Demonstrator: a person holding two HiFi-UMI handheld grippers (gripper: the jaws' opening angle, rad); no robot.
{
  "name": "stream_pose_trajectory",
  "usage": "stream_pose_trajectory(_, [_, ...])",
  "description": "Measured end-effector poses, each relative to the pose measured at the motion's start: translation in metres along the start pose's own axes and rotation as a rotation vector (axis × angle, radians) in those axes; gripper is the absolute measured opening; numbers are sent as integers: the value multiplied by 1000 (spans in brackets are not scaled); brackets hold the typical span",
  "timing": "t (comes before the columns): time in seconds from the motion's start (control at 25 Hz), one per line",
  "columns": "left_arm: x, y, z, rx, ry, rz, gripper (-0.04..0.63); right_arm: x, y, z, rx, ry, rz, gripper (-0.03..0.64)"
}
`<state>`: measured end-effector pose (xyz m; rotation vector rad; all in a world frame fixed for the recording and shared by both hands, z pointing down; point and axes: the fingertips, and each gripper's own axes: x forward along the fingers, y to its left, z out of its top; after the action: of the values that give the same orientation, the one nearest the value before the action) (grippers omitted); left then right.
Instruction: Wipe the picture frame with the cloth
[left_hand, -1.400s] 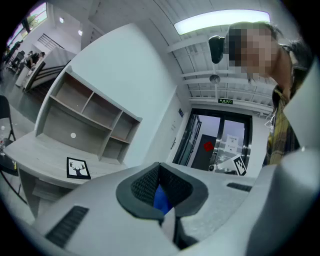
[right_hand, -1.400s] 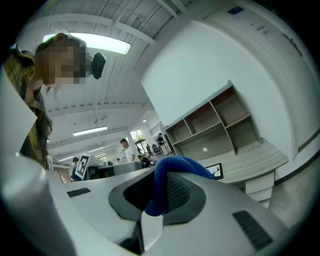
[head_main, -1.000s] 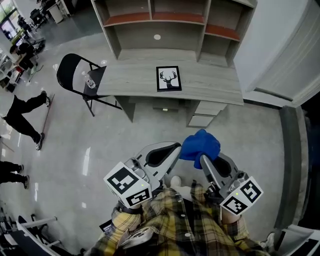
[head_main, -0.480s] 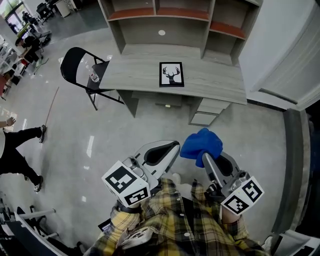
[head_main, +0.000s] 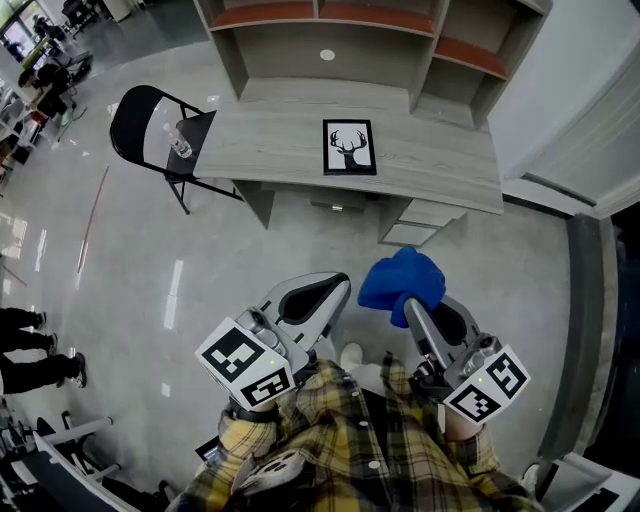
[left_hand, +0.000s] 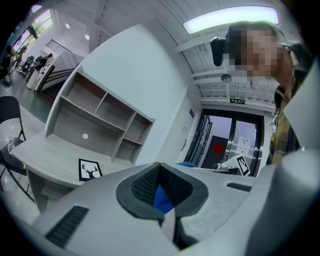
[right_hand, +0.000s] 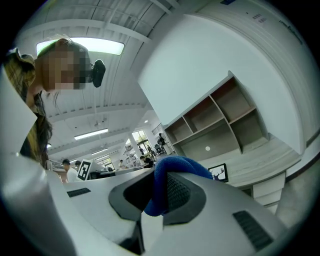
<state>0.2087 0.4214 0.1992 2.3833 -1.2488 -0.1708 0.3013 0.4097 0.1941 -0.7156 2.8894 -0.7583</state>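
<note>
Cloth, blue and bunched up, pinched tight in the right gripper (jaws closed on a fold of it, the rest puffed out over the tip). Left gripper just beside it, jaws pressed together with nothing between them. Glimpsed a bit of blue past them in the left gripper view, but only that same cloth next door. Held both tools low in front of a yellow checked shirt, pointing ahead over bare floor.

Farther on, well apart from both tools, a grey desk. On its top, seemingly flat, the picture frame: black edge, white inside, a deer head with antlers. Lay straight ahead, up the head view, almost in line with the left gripper and a little to the left of the cloth. Long side pointed away from the tools, short side across. Sat about as far from one hand as from the other. Probably called for a walk forward before any wipe, then a small swing of the cloth hand to its left.

By the desk's left end, a black folding chair with a small bottle near it. Behind the desk, open shelves.

Found no words on the frame, only the deer. Found black-and-white square patterns on the gripper cubes, not letters. Spotted a green sign over a far door in the left gripper view, too small to read.
</note>
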Motion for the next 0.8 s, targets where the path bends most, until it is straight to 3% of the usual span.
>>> stream_pose_trajectory(0.44, [7,123,56,1,12,-24,6,118,-35,21,-15,-24,-82,48])
stream_pose_trajectory(0.8, [17,181,61,-58,65,-82,6,152,-59,15,30,-26,-222,48])
